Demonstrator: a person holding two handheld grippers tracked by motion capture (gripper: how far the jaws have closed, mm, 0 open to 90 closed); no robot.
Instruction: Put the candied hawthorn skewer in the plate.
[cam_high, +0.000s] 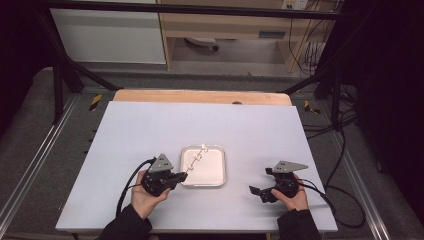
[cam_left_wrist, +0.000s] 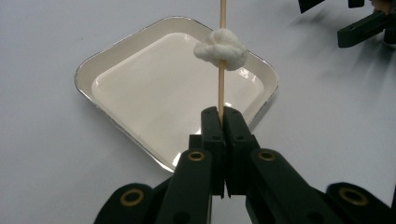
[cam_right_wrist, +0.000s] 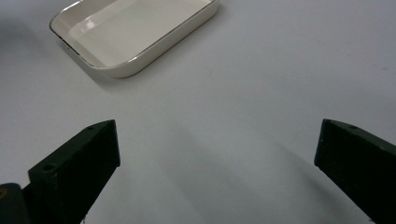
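Over the tray (cam_high: 219, 176) in the middle of the table (cam_high: 150, 130), we are holding a thin wooden stick (cam_left_wrist: 221, 88) in our left claw (cam_left_wrist: 223, 112). Its jaws are pinching tight on the near end of the stick. White puffy lumps (cam_left_wrist: 220, 50) are sitting on the stick like beads. From the high view we are seeing a few of them in a row, up above the tray and not touching it.

Our right claw (cam_high: 261, 192) is waiting well off to the right of the tray. Its jaws are standing wide apart with nothing between them.

We are thinking the stick is very light and stiff, but thin, so it could snap if we bend it. It could also twist in the jaws, since we are only holding its tip. We are guessing the lumps are soft and squishy. A hard squeeze could squash or tear them. To pull one off, we are thinking the right claw should take it gently by its sides and slide it along the stick, over the tray.
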